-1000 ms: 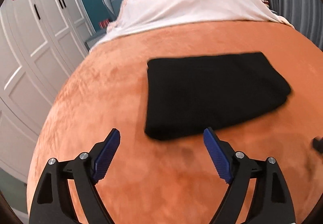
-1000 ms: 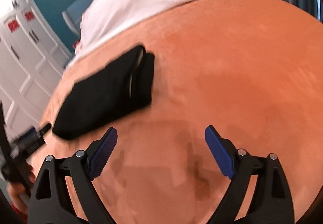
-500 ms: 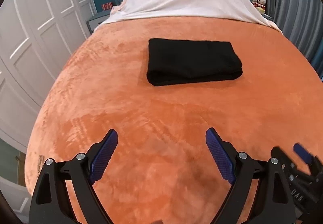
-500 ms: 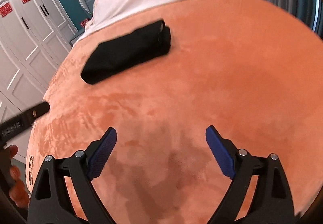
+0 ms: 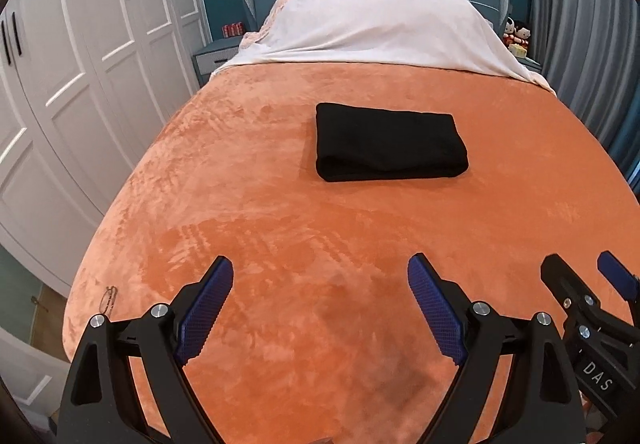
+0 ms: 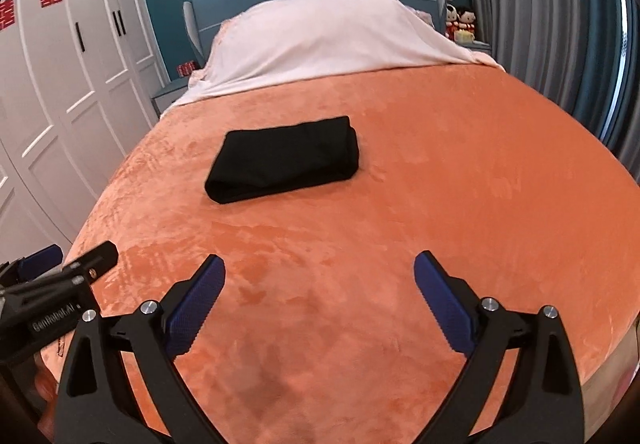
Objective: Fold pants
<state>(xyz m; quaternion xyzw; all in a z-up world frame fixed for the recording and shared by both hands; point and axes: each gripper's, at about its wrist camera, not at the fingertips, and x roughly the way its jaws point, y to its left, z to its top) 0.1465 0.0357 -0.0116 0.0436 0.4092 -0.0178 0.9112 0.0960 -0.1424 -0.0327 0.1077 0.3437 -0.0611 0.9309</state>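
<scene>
Lying flat: rectangular black pants (image 5: 390, 141)

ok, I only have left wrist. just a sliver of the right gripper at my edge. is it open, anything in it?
Observer: The right gripper is open. Its jaws have just been opening wider, with nothing between them and only blanket below.
Operator: and the pants, the end toward the curtain? can't see that end face from here.
Observer: In the right wrist view that end looks squared off, the layers are stacked, and nothing trails onto the blanket.
</scene>
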